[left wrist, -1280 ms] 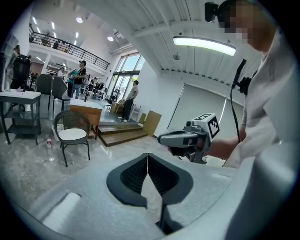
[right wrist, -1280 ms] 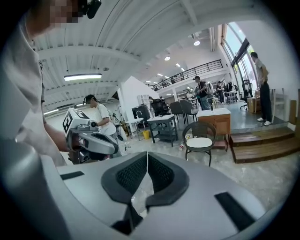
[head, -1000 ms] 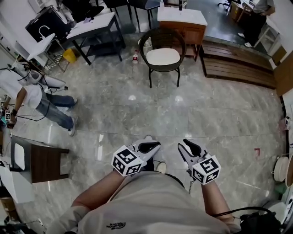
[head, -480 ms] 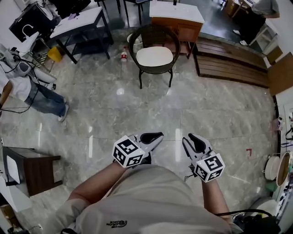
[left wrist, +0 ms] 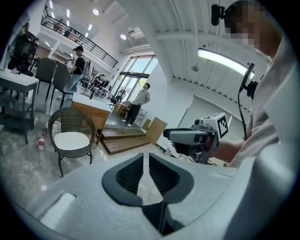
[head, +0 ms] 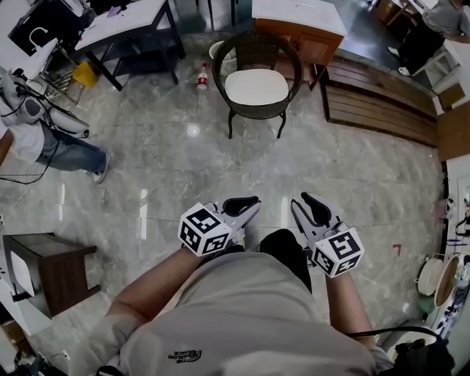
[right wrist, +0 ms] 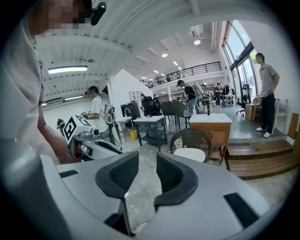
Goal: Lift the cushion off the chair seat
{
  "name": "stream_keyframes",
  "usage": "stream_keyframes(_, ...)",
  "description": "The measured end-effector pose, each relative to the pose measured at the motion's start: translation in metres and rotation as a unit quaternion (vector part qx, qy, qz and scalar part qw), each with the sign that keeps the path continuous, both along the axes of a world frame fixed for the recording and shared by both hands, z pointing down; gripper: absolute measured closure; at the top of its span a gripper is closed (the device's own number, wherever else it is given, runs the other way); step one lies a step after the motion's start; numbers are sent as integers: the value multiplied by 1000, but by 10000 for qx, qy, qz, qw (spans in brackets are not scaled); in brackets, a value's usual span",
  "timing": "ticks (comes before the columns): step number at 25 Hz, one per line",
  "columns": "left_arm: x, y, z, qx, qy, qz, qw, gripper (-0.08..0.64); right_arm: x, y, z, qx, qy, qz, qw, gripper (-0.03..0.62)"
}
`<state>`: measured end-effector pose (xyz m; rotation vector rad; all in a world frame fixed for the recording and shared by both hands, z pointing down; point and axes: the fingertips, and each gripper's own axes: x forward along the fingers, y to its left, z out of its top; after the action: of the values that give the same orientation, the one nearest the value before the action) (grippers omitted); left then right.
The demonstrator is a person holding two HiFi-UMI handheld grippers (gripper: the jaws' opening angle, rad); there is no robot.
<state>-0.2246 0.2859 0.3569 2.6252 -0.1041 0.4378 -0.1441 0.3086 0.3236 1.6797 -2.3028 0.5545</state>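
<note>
A dark wicker chair (head: 257,51) stands on the marble floor at the top of the head view, with a white cushion (head: 256,87) lying on its seat. The left gripper view shows the cushion (left wrist: 71,139) far off at the left; in the right gripper view the cushion (right wrist: 190,154) sits beyond the jaws. Both grippers are held close to my body, well short of the chair. My left gripper (head: 253,201) is shut and empty. My right gripper (head: 307,200) is open; its jaws have just been opening, with nothing between them.
Behind the chair is a wooden cabinet (head: 297,22) with a white top, and a bottle (head: 203,77) stands left of it. Wooden steps (head: 382,103) run at the right. A dark table (head: 125,29) is at back left, a person (head: 44,143) at left, a small side table (head: 51,268) near me.
I have walked toward the chair, carrying both grippers along; the chair now looks a little larger. The person at left has slid toward the picture's edge.
</note>
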Motion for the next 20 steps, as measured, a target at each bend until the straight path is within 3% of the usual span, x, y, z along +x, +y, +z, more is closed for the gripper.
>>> stream_keyframes(10,64,-92,20,-7,-245,-637,9977,535,81,-104,17,23,-230,-345,9991,468)
stream_keyframes(20,196,-196,32,-507,-214,-1465,9877,535,222,-221,22,-29,-264,-973,9949,468)
